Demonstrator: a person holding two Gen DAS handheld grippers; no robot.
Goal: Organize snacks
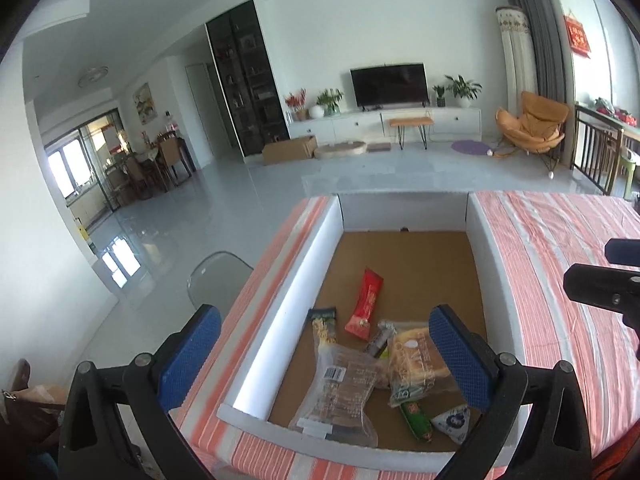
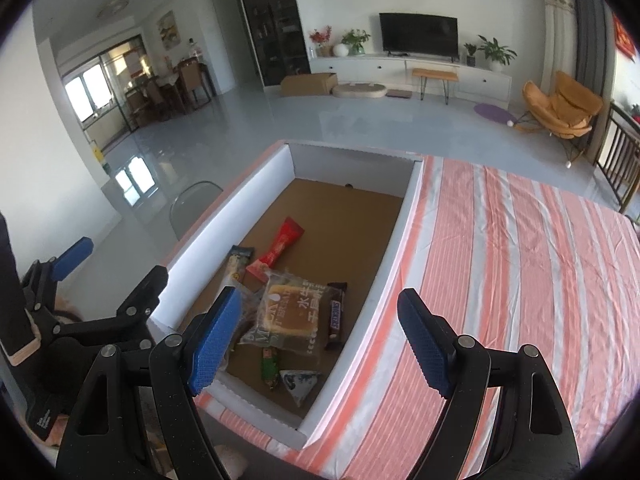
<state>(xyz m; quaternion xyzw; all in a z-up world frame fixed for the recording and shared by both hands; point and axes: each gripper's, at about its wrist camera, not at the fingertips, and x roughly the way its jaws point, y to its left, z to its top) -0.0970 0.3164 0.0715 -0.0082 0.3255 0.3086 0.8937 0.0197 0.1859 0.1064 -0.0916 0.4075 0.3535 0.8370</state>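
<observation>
An open white-walled box with a brown floor lies on the striped table; it also shows in the right wrist view. Inside lie several snacks: a red packet, a bagged bread, a clear wrapped pastry, a Snickers bar, a green stick and a white triangular pouch. My left gripper is open and empty above the box's near end. My right gripper is open and empty over the box's right wall.
The pink-and-white striped tablecloth covers the table to the right of the box. A transparent chair stands at the table's left. The living room floor, a TV and an orange armchair lie beyond the far edge.
</observation>
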